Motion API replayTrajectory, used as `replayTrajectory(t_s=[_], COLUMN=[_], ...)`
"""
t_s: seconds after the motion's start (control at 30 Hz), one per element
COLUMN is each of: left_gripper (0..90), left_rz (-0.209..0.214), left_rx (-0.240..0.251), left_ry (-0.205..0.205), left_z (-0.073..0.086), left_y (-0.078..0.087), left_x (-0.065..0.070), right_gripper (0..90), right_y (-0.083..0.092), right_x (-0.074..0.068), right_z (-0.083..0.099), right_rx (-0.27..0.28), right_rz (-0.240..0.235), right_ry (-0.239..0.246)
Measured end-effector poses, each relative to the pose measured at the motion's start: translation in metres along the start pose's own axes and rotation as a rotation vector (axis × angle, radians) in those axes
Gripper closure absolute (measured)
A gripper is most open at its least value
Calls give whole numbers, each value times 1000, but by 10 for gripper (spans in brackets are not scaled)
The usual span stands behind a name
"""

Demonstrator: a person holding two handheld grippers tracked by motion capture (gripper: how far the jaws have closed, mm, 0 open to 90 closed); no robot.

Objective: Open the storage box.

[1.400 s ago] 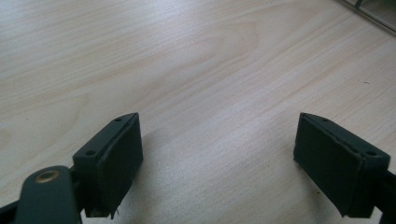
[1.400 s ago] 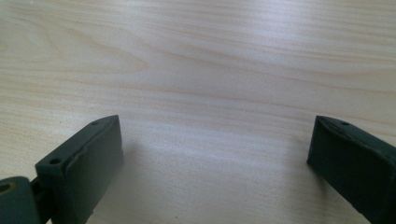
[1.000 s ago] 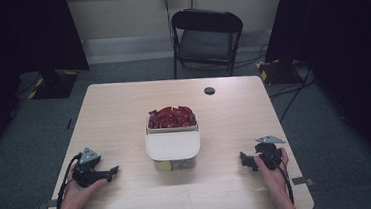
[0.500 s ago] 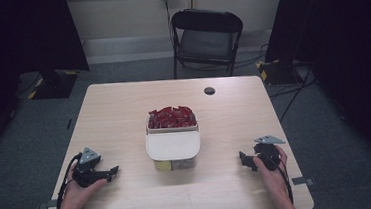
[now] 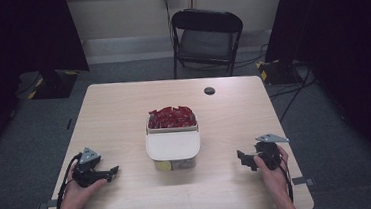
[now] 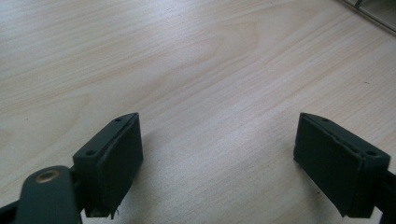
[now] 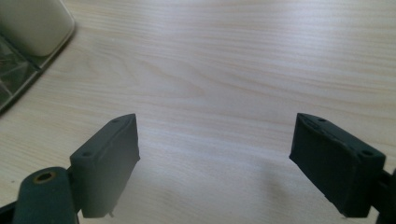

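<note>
Both grippers, left (image 5: 109, 171) and right (image 5: 244, 159), gape empty; the lidded box (image 5: 173, 146) sits midway between them.

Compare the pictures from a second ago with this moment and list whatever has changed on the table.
The right gripper has just been closing its jaws a little; they are open, nothing between them. Nothing else has visibly moved: the left gripper rests open at the near left, and the clear container with its white lid and red packets sits mid-table.
</note>
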State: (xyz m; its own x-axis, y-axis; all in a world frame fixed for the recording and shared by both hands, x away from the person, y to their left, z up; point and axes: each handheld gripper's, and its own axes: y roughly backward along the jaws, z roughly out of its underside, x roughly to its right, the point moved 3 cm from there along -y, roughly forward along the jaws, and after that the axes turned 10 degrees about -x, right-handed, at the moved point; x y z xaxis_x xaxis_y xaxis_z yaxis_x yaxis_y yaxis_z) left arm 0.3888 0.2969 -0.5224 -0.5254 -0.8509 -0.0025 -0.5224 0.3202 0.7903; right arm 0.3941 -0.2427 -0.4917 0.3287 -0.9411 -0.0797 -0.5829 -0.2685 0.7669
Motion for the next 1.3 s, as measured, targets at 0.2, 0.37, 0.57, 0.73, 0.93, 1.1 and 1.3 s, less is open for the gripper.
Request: replayTrajectory(t_s=[0.2, 0.37, 0.57, 0.73, 0.93, 1.1, 1.3], left_gripper=[151, 151, 151, 152, 152, 152, 151], left_rz=[0, 0, 0, 0, 0, 0, 0], left_rx=[0, 0, 0, 0, 0, 0, 0], left_ry=[0, 0, 0, 0, 0, 0, 0], left_z=[0, 0, 0, 0, 0, 0, 0], left_y=[0, 0, 0, 0, 0, 0, 0], left_x=[0, 0, 0, 0, 0, 0, 0], right_gripper=[156, 151, 147, 147, 145, 144, 144], right_y=[7, 14, 20, 23, 26, 29, 33], right_x=[-9, -19, -32, -44, -60, -78, -100], right_z=[-5, -10, -16, -21, -30, -38, -47], right_rx=[21, 42, 51, 60, 58, 69, 87], right_rz=[-27, -48, -82, -107, -140, -176, -218], right_ry=[29, 52, 75, 104, 146, 178, 216])
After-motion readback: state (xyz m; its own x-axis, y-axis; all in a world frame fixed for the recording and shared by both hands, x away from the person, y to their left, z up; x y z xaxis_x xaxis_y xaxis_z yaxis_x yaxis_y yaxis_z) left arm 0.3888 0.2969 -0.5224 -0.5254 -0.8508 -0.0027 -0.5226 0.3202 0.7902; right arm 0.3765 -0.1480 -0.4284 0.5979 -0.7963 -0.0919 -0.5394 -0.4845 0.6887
